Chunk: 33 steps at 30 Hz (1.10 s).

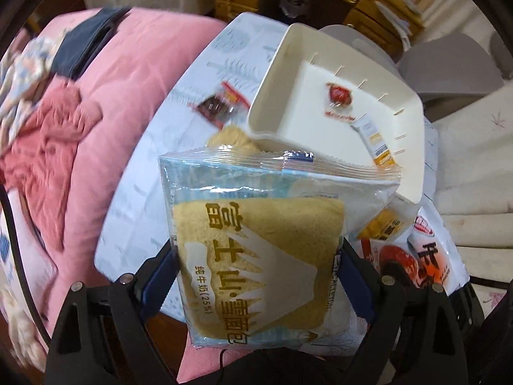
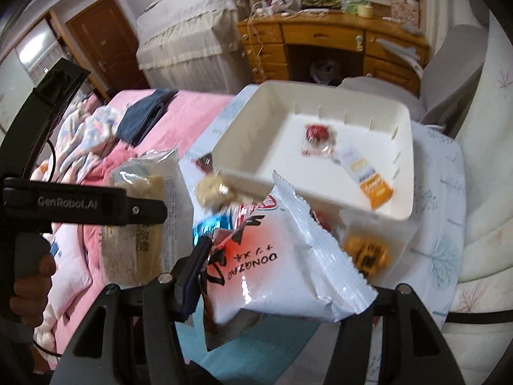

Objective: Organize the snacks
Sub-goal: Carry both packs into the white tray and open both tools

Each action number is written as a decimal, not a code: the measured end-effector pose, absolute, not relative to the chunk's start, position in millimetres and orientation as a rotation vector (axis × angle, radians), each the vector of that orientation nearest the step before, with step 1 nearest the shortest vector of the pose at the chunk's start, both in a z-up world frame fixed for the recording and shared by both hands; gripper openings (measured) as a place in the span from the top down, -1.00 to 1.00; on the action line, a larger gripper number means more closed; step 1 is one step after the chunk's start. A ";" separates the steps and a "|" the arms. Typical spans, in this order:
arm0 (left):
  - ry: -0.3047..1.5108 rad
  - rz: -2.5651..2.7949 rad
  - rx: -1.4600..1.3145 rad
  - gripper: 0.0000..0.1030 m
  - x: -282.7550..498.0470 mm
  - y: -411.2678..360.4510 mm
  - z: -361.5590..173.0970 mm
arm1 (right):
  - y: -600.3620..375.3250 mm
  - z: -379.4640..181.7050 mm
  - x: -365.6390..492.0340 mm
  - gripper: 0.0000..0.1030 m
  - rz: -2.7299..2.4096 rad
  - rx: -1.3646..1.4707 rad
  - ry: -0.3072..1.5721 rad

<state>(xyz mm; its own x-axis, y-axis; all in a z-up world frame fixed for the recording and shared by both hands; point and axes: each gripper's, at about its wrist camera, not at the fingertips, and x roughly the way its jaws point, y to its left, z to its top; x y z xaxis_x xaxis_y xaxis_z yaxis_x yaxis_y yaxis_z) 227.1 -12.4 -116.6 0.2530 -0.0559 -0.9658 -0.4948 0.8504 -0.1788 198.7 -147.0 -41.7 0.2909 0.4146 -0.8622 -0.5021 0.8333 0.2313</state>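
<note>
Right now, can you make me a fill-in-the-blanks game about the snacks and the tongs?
1. The left tongs are clamped on a packet of ____.
2. The right tongs grip a white and red ____.
3. The cream tray holds ____ small snacks.
4. The blanket beside the table is ____.

Missing words: bread; bag; two; pink

You are in a bedroom: behind the pink-quilted bed (image 2: 166, 118) stands a wooden desk (image 2: 333, 45) with drawers, cluttered on top. Left of the desk sits a cloth-draped cabinet (image 2: 189, 35), and farther left a brown door (image 2: 102, 38).
</note>
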 end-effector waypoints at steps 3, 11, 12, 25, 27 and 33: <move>1.293 0.279 -0.462 -0.76 244.1 -4.8 -105.4 | -141.9 -34.7 212.2 -0.13 0.573 -0.065 1.100; 1.275 0.198 -0.376 -0.76 290.6 14.6 -87.9 | -134.9 -21.2 244.4 -0.14 0.464 -0.004 1.039; 1.270 0.188 -0.371 -0.76 296.5 16.6 -86.9 | -134.3 -20.3 248.0 -0.14 0.452 -0.005 1.030; 1.233 0.031 -0.326 -0.77 361.4 21.3 -97.8 | -135.5 -33.3 282.9 -0.15 0.347 -0.020 1.002; 1.230 0.008 -0.326 -0.77 369.9 20.2 -104.6 | -136.4 -37.3 288.3 -0.15 0.337 -0.022 1.003; 1.237 -0.037 -0.359 -0.77 390.8 17.2 -123.0 | -143.3 -50.8 304.0 -0.19 0.296 0.010 1.031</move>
